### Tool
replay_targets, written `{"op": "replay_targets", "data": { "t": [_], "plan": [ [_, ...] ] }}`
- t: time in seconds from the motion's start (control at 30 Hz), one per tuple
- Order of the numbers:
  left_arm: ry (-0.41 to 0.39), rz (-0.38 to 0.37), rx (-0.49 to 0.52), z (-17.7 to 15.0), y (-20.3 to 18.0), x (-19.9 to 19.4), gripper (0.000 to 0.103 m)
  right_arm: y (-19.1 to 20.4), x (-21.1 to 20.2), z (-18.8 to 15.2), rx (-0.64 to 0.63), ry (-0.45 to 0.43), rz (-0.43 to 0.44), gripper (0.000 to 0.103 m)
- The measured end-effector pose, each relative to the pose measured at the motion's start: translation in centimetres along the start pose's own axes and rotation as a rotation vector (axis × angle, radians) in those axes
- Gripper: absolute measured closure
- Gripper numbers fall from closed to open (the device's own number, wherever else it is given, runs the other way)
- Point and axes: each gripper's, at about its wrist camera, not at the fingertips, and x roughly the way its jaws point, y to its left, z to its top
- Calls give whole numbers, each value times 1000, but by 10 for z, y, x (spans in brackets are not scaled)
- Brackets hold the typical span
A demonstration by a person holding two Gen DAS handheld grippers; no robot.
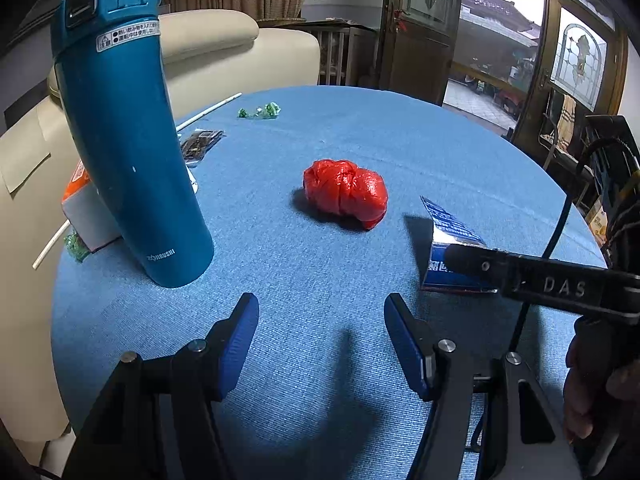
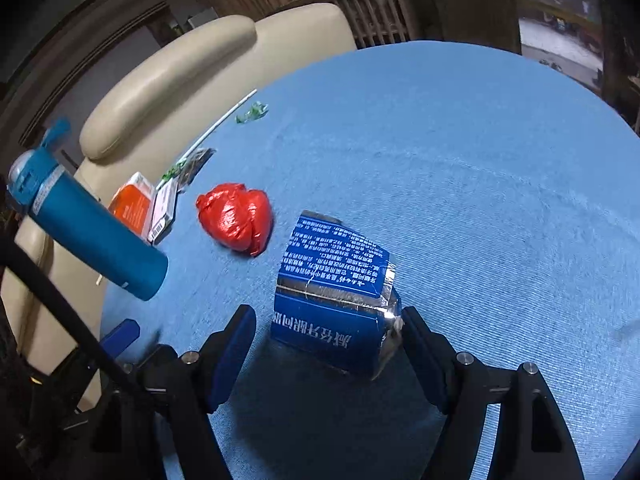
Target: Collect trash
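Observation:
A knotted red plastic bag (image 1: 346, 192) lies mid-table on the blue cloth, also in the right wrist view (image 2: 236, 216). A crushed blue carton (image 2: 336, 300) sits between the fingers of my right gripper (image 2: 328, 336), which is open around it; its right finger is at the carton's side, the left stands apart. The carton (image 1: 448, 248) and right gripper body show at the right of the left wrist view. My left gripper (image 1: 320, 324) is open and empty, short of the red bag. Green wrappers (image 1: 260, 111) lie at the far side.
A tall blue thermos (image 1: 128, 144) stands at the left, close to my left gripper. Behind it are an orange-white box (image 1: 80, 200), a dark packet (image 1: 200, 142), a white straw (image 1: 208, 112) and another green wrapper (image 1: 76, 246). A cream sofa (image 1: 224, 52) borders the table (image 1: 400, 136).

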Motion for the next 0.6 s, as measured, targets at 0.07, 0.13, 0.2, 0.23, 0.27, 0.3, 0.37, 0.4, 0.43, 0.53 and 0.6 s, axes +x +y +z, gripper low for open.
{"op": "replay_targets", "data": {
  "t": [0.07,0.13,0.2,0.23,0.27,0.3,0.37,0.4,0.43,0.53,0.6],
  "plan": [
    [2,0,0,0,0,1,37,3,1,-1,-20,3,-3,26],
    [5,0,0,0,0,1,37,6,3,-2,-35,4,-13,26],
    [6,-1,-1,0,0,2,37,9,4,-3,-62,2,-36,27],
    [5,-1,-2,0,0,2,37,10,4,-3,-73,0,-45,27],
    [5,0,-2,0,1,2,37,10,5,-3,-80,-3,-50,28],
    [6,0,-2,0,1,2,37,10,4,-4,-81,-7,-57,34],
    [8,-1,-3,0,1,3,37,8,5,-3,-87,-11,-80,47],
    [9,-2,-3,0,1,3,37,7,4,-2,-86,-12,-81,50],
    [10,-2,-2,0,0,4,37,4,4,-2,-78,-12,-74,51],
    [10,-3,0,0,-1,4,37,2,3,-2,-72,-14,-70,55],
    [9,-1,-1,1,0,4,37,2,2,-2,-74,-17,-71,56]
  ]
}}
